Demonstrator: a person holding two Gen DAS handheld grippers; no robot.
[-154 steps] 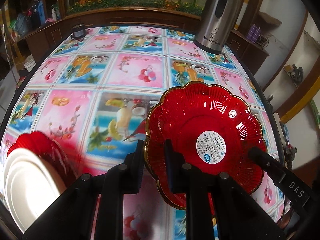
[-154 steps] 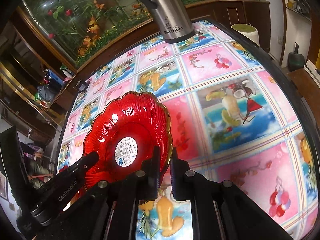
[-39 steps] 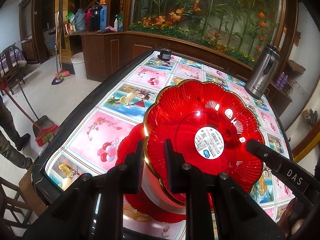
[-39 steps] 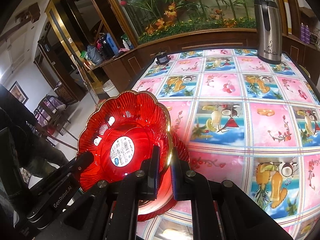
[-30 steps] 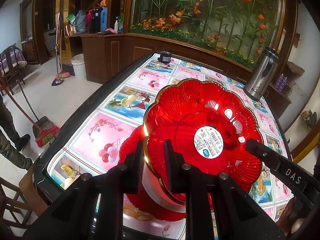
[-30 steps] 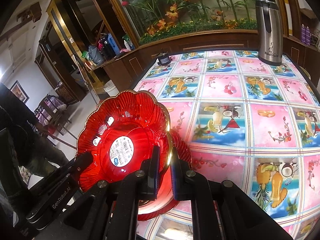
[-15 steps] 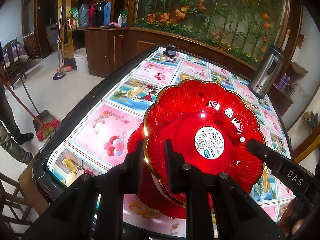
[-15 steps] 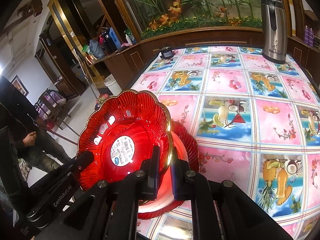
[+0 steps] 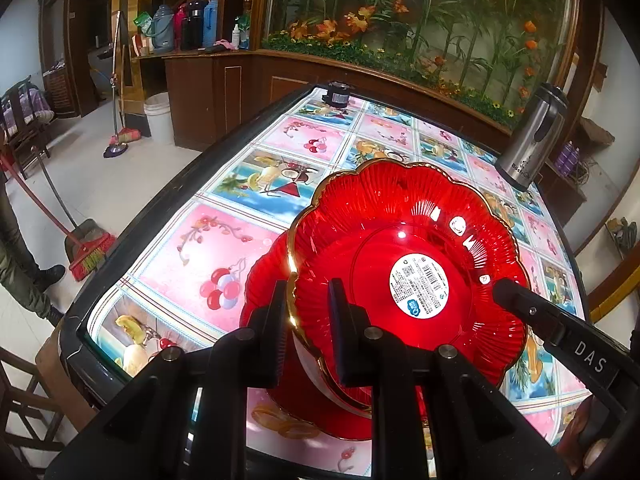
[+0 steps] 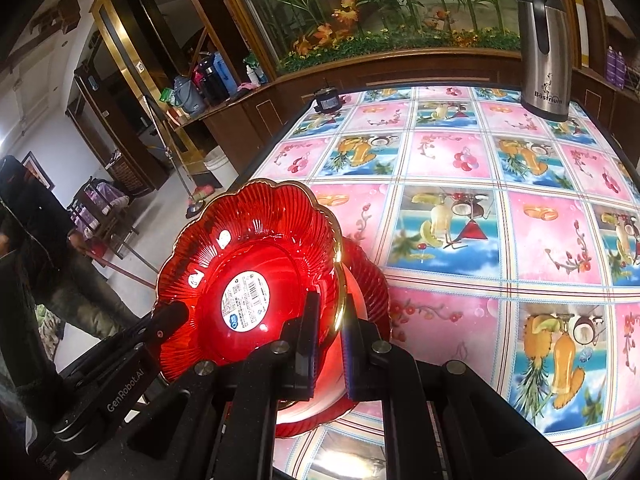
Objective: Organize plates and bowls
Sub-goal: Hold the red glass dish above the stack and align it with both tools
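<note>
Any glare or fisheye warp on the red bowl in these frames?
Left wrist: small specular spots on the red bowl, label readable, table edge bowed. Right wrist: same spots on the bowl, strong red-white glow beneath it by the fingers, tablecloth grid bulges.

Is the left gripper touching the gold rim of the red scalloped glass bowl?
Touching. In the left wrist view the left gripper has its two fingers closed on the rim of the red scalloped glass bowl.

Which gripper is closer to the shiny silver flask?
Right. The right gripper grips the red bowl by the rim on the side toward the silver flask. The left gripper grips the opposite rim, so the bowl lies between it and the flask.
</note>
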